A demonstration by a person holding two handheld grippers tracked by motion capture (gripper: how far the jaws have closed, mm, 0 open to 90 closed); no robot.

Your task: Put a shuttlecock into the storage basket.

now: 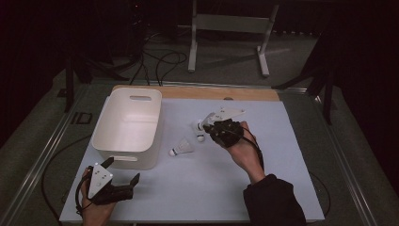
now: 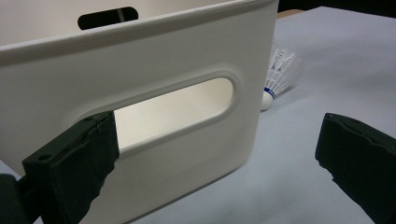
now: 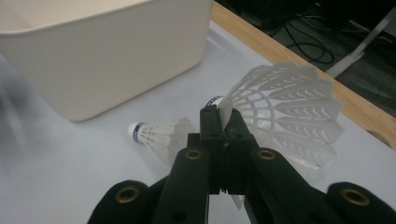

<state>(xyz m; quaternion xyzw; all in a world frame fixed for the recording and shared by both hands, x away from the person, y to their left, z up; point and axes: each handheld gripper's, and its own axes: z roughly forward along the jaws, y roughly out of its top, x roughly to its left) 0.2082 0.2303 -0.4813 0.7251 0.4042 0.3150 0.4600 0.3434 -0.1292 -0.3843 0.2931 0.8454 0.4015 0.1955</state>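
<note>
A white shuttlecock [image 3: 280, 116] was pinched by its skirt in the closed right gripper [image 3: 219, 116]. The left gripper [image 2: 210, 154] was held wide open, empty, a white bin [image 2: 140, 60] just ahead.

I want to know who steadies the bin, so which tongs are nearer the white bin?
Left. The left tongs sit open right at the white bin handle wall; the right tongs grip a shuttlecock farther off.

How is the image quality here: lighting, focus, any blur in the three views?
High view: dim, surroundings nearly black, the light table sheet and white bin bright, detail soft. Left gripper view: bin wall evenly lit, near pads slightly soft. Right gripper view: held shuttlecock sharp, smear of blur at the left edge, bin pale without harsh glare.
</note>
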